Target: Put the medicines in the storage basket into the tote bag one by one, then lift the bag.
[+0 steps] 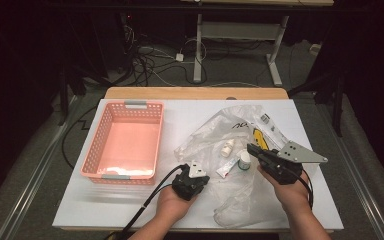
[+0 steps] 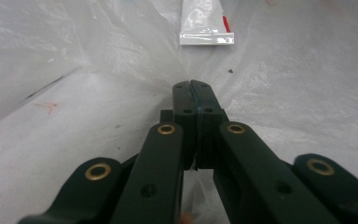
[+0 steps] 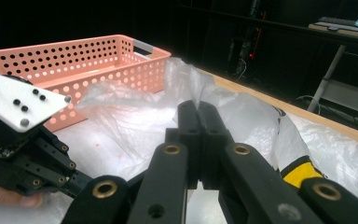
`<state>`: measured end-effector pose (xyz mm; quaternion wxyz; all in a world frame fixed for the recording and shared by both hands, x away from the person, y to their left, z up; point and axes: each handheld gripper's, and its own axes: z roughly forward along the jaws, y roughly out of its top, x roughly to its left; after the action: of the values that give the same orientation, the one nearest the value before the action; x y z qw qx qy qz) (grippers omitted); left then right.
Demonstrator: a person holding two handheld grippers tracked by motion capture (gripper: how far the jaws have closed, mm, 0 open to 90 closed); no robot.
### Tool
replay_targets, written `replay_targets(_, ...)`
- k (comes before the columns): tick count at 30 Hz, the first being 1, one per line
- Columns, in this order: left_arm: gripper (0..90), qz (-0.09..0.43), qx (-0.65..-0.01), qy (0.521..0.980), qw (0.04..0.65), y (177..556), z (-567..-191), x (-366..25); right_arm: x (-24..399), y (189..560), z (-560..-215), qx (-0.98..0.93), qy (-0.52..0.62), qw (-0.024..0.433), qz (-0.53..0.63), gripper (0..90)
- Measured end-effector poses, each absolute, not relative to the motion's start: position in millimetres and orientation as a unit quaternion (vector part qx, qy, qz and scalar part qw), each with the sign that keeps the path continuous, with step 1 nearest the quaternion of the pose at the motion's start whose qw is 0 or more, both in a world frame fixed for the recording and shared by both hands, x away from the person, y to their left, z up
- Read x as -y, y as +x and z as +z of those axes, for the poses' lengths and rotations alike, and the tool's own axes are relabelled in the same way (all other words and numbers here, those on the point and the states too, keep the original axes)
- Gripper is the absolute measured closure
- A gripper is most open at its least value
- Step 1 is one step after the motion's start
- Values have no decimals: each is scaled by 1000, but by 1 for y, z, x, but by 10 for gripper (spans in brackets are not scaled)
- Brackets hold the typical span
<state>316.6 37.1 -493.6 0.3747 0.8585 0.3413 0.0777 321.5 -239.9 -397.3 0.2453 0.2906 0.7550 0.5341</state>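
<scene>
A crumpled clear plastic bag (image 1: 228, 122) lies right of centre on the white table (image 1: 180, 117). Inside it are a small white bottle (image 1: 227, 147), a white tube (image 1: 224, 170), a green-and-white jar (image 1: 244, 160) and a yellow-and-black item (image 1: 261, 140). My left gripper (image 1: 203, 176) sits at the bag's near left edge. In the left gripper view, it (image 2: 193, 86) is shut with the film's creases (image 2: 284, 70) meeting at its tips, and the tube (image 2: 206, 25) lies ahead. My right gripper (image 1: 250, 148) is shut (image 3: 198, 107) on a raised fold of the bag (image 3: 135, 116).
An empty pink perforated basket (image 1: 96, 140) stands on the left of the table, also seen in the right gripper view (image 3: 74, 60) behind the left gripper's body (image 3: 23, 158). Cables and desk legs lie on the floor beyond the far edge.
</scene>
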Motion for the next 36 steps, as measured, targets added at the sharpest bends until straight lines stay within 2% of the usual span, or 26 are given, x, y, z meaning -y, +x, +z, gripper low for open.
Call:
replay_targets(11, 884, 89, -394, 790, 460, 312, -492, -59, 245, 319, -400, -746, 296, 258, 538, 900)
replay_targets(18, 884, 134, -397, 745, 520, 310, -485, -67, 246, 318, -397, -731, 302, 275, 547, 900)
replay_targets(26, 884, 224, -360, 694, 582, 312, -446, -68, 241, 321, -398, -726, 299, 284, 551, 900)
replay_targets(30, 884, 243, -356, 669, 606, 318, -428, -71, 242, 324, -393, -712, 305, 291, 562, 900)
replay_targets(36, 884, 263, -338, 657, 620, 328, -404, -69, 241, 331, -387, -702, 307, 300, 569, 900)
